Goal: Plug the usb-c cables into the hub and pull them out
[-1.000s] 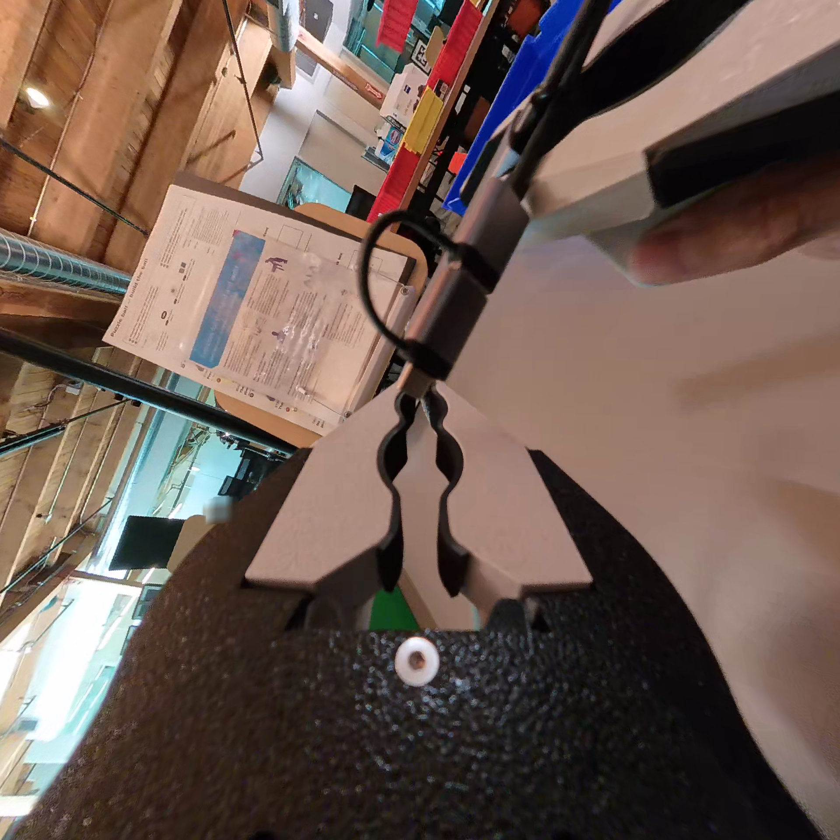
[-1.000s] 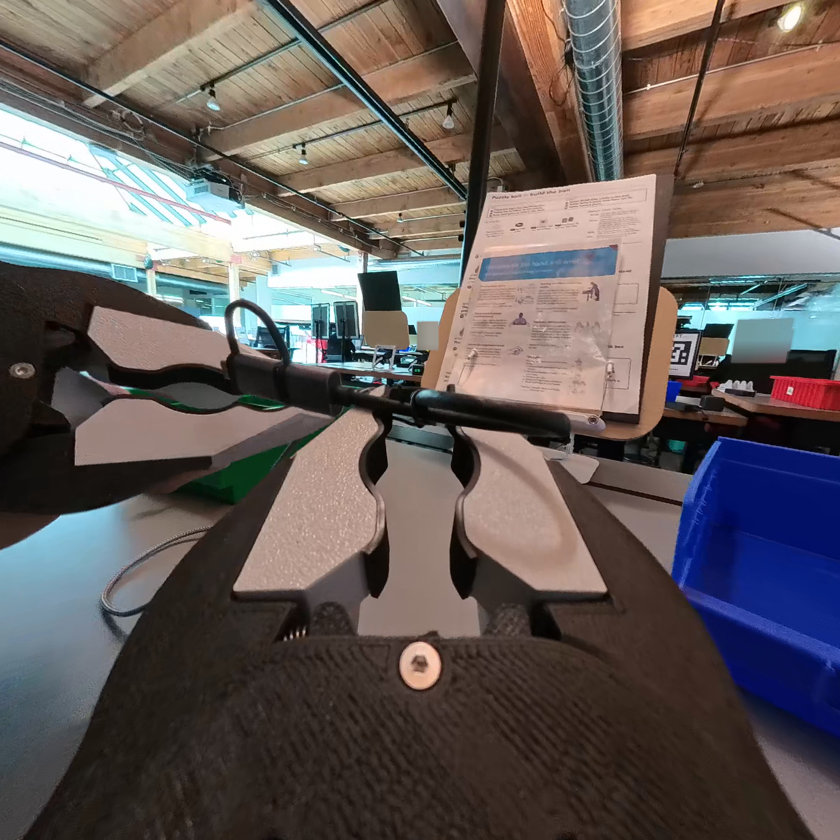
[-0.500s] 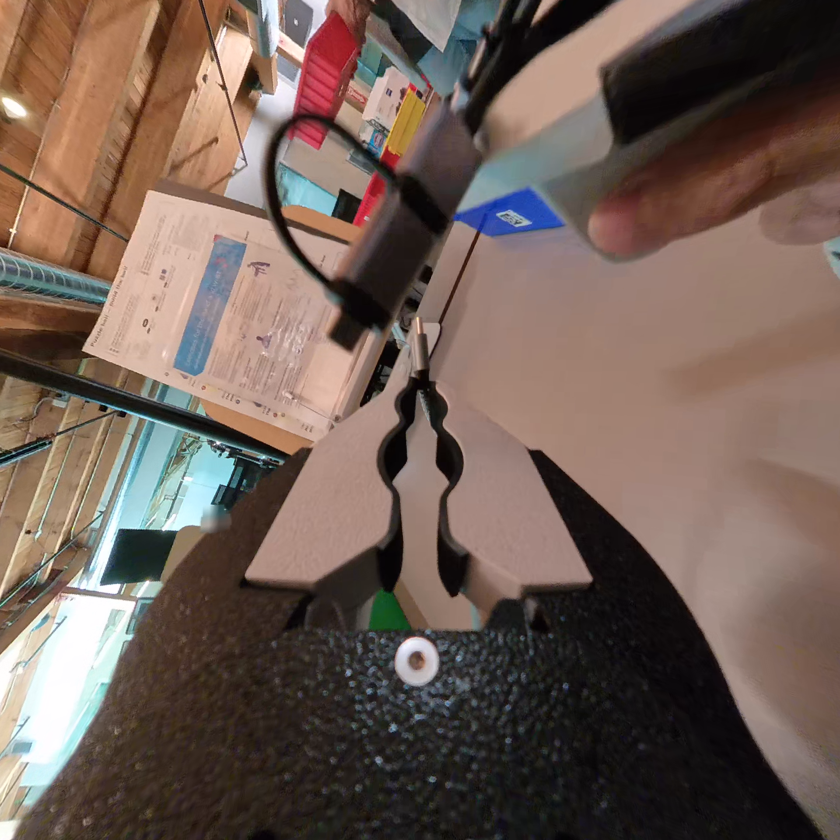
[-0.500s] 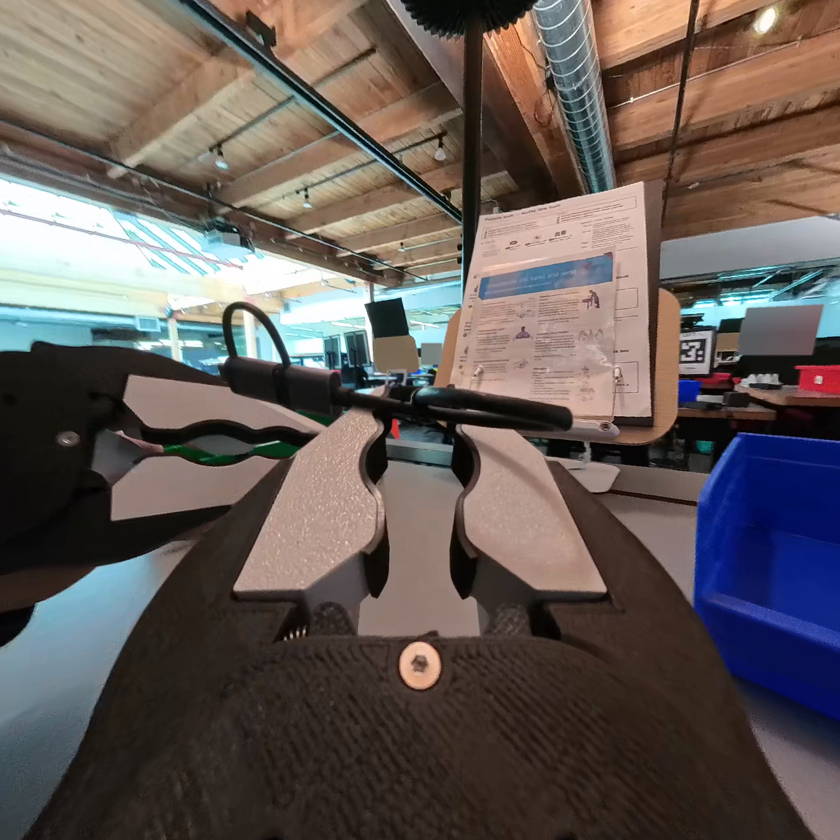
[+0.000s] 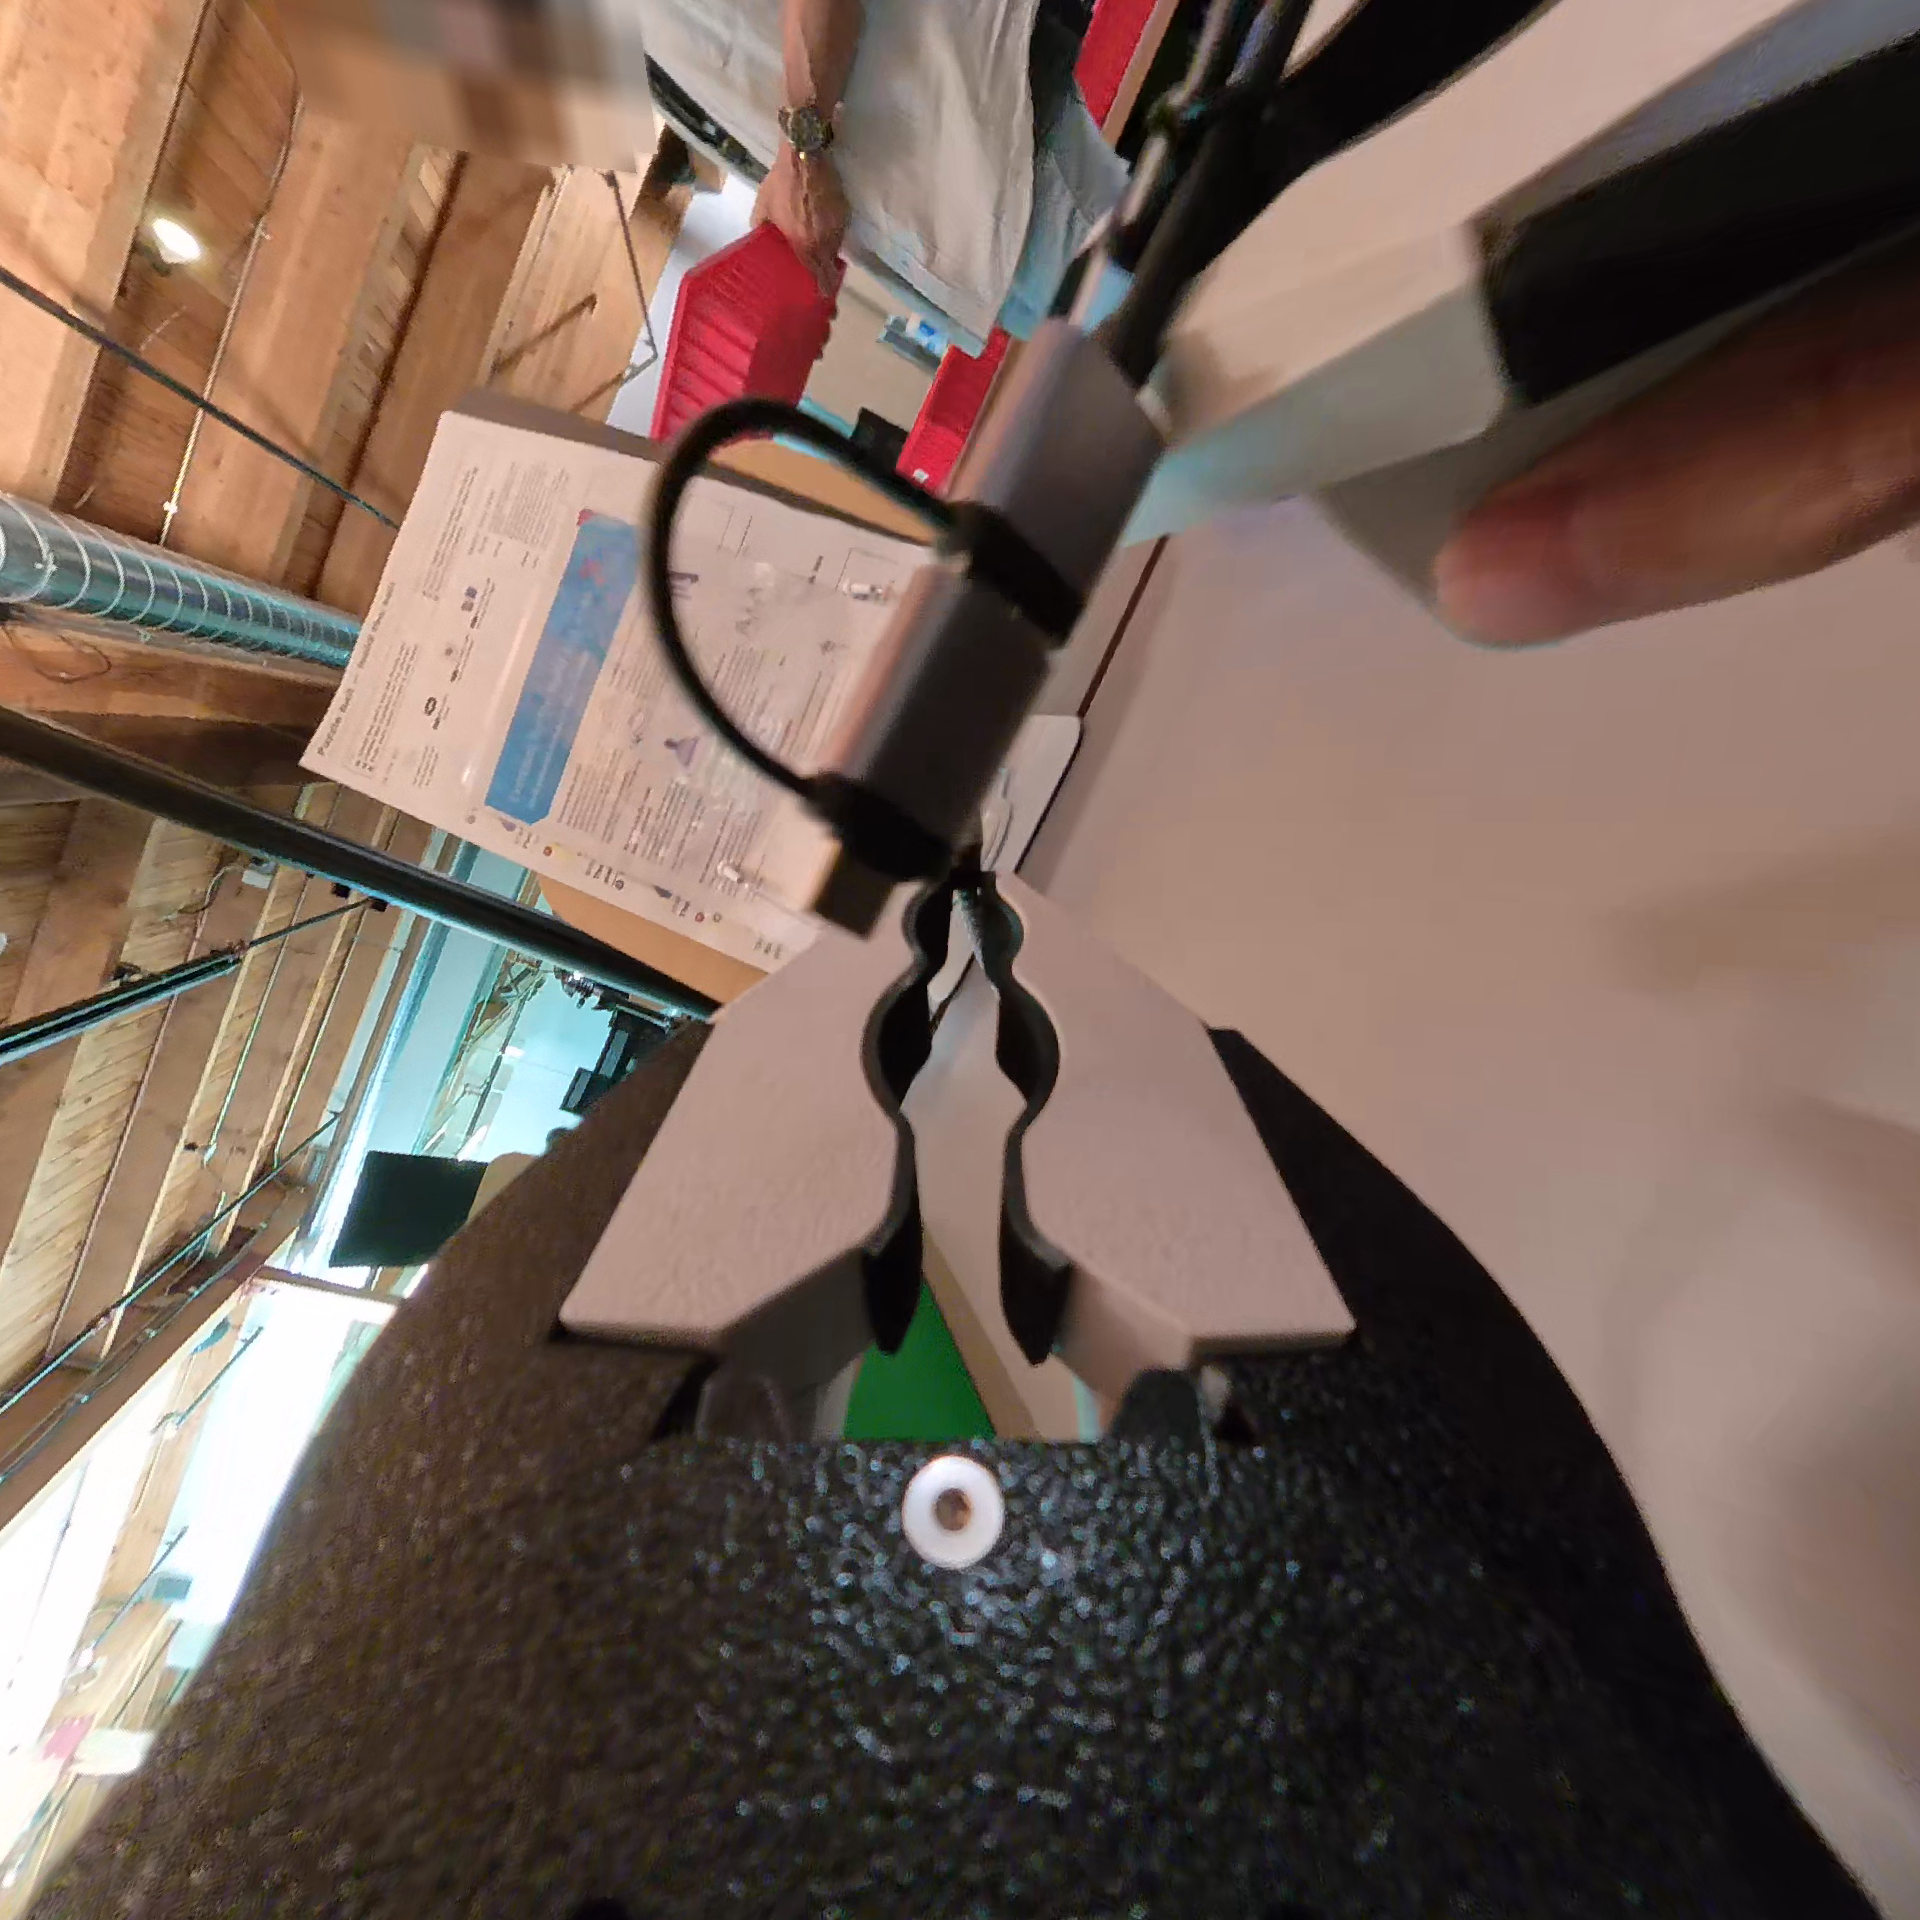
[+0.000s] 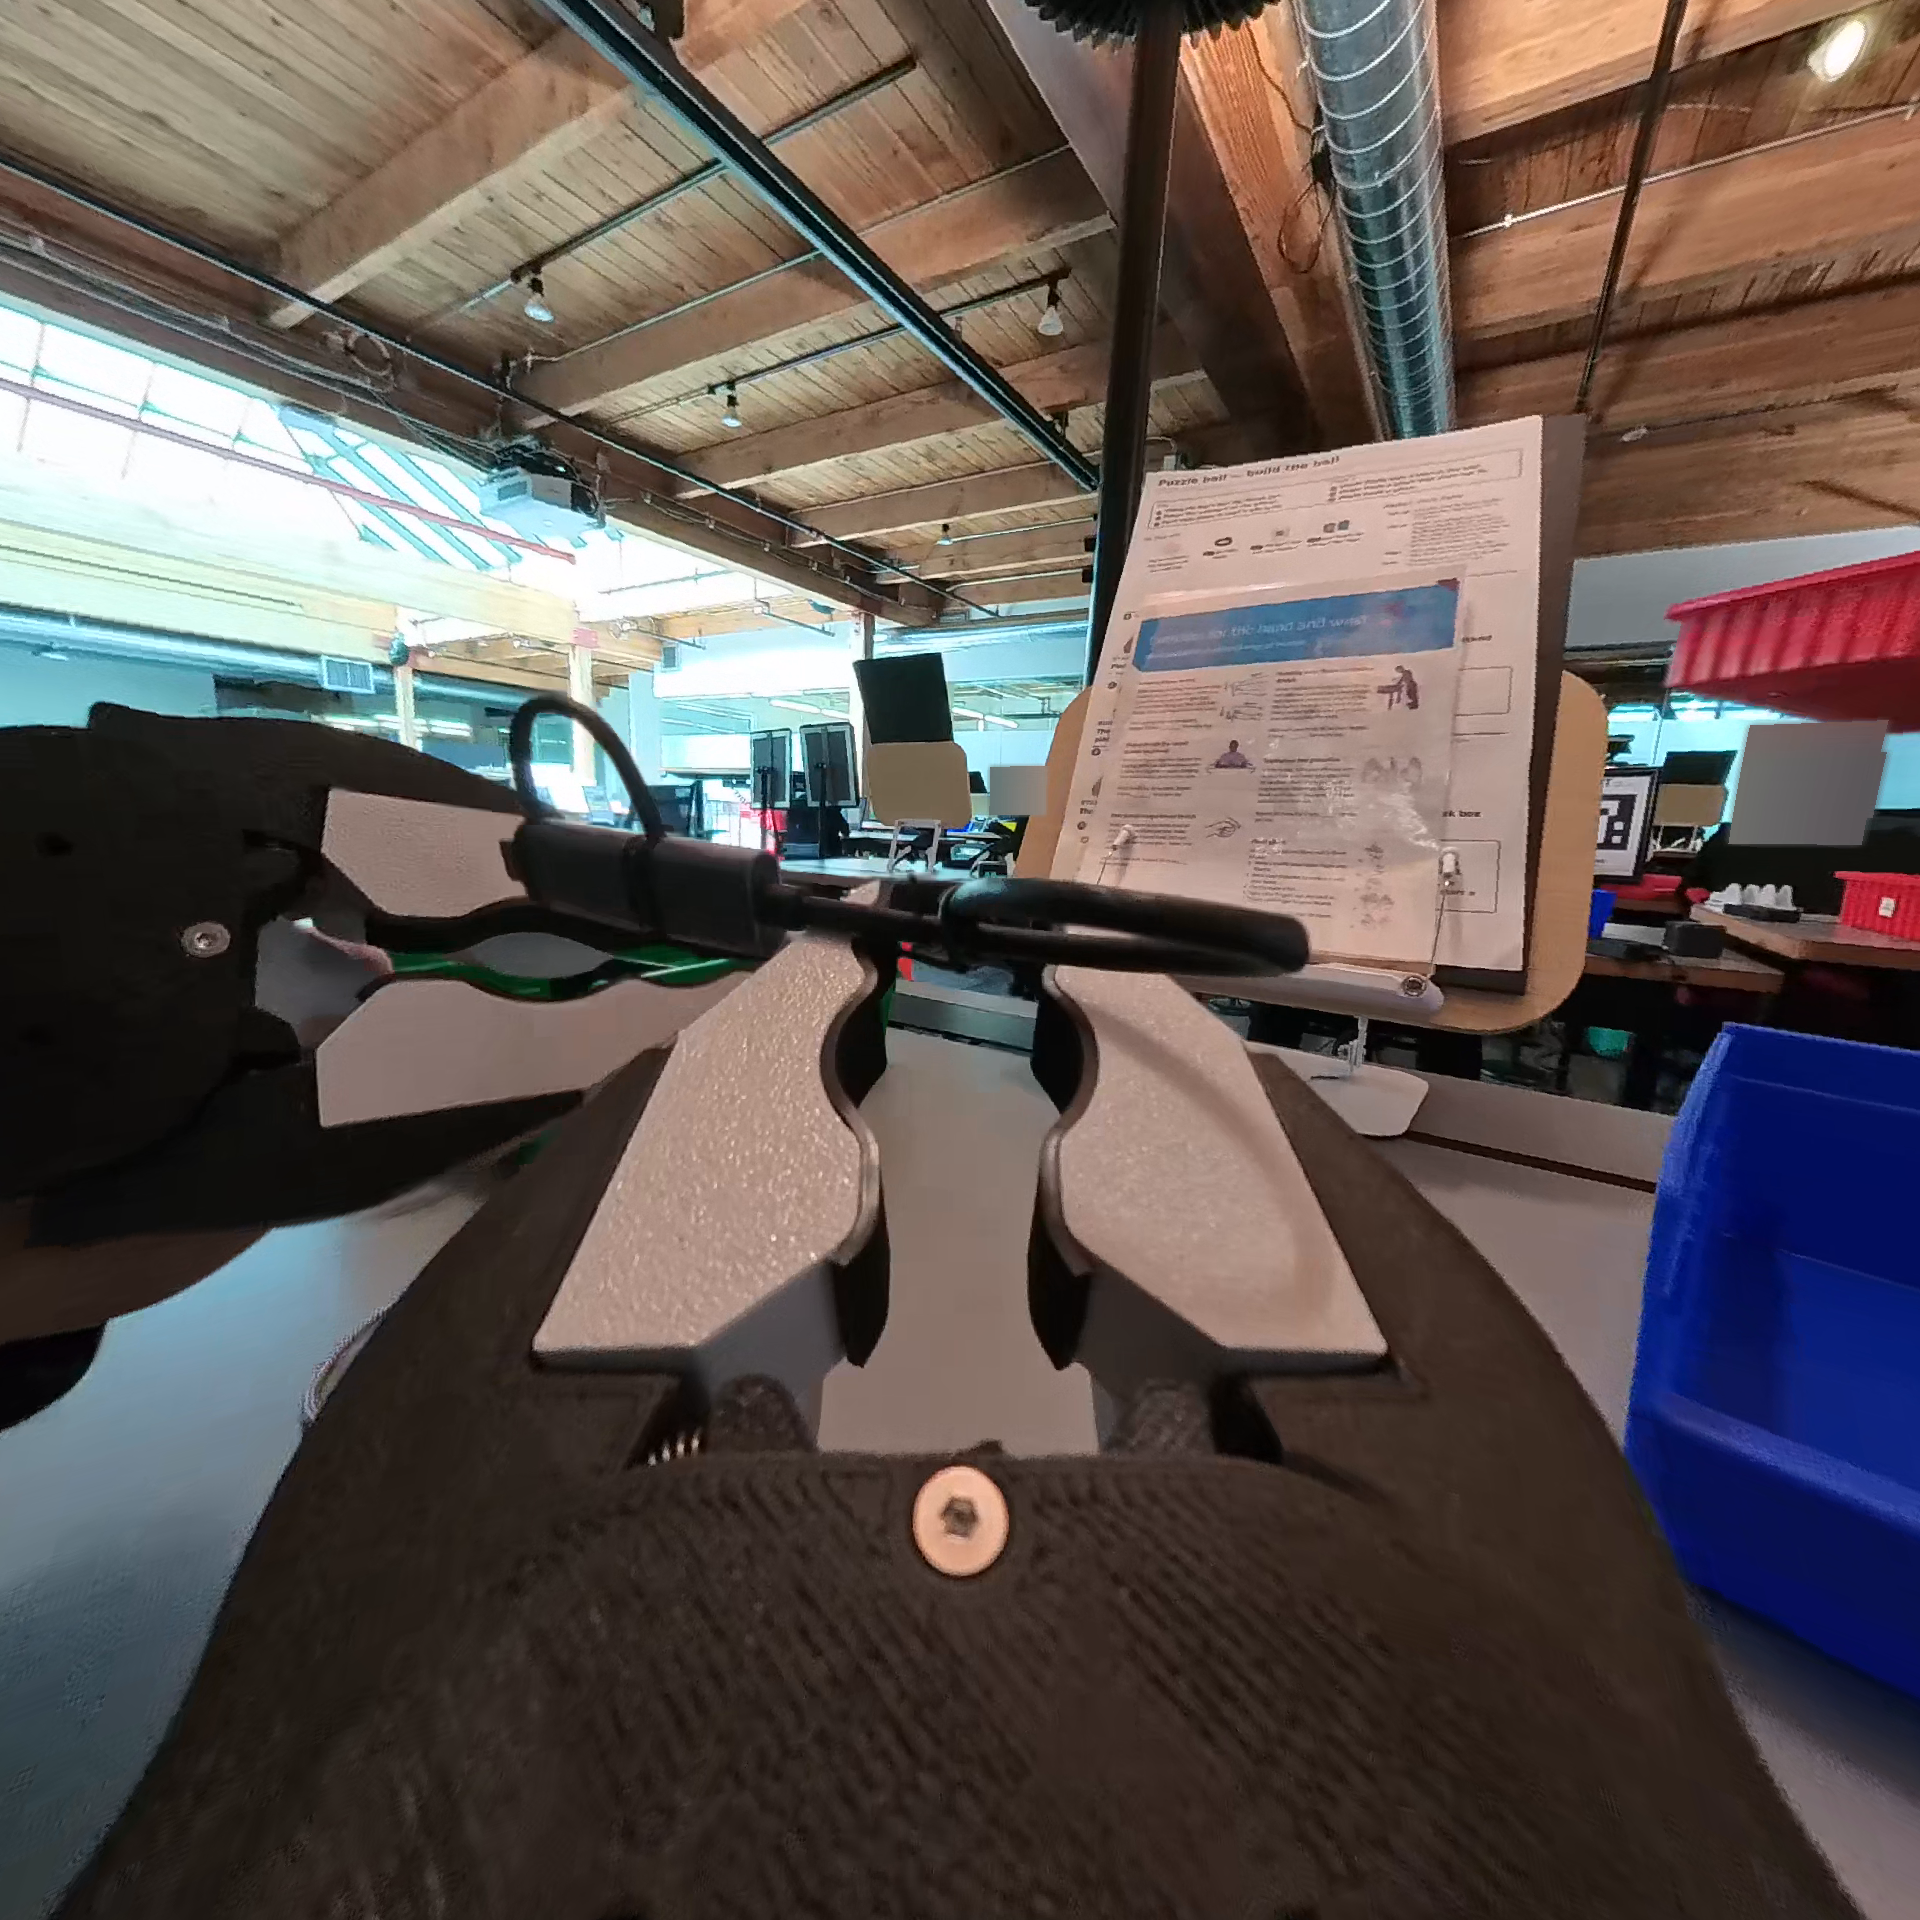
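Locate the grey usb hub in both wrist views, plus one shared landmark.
Left wrist view: the hub sits centre-top, slanting from the right gripper's fingers down to the left gripper.
Right wrist view: the hub lies left of centre, level, beside the left gripper at left.
Shared landmark: the instruction sheet on its stand.

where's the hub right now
The hub is off the table, held at its cable end by the right tongs; in the right wrist view it juts left toward the left tongs, in front of the document stand.
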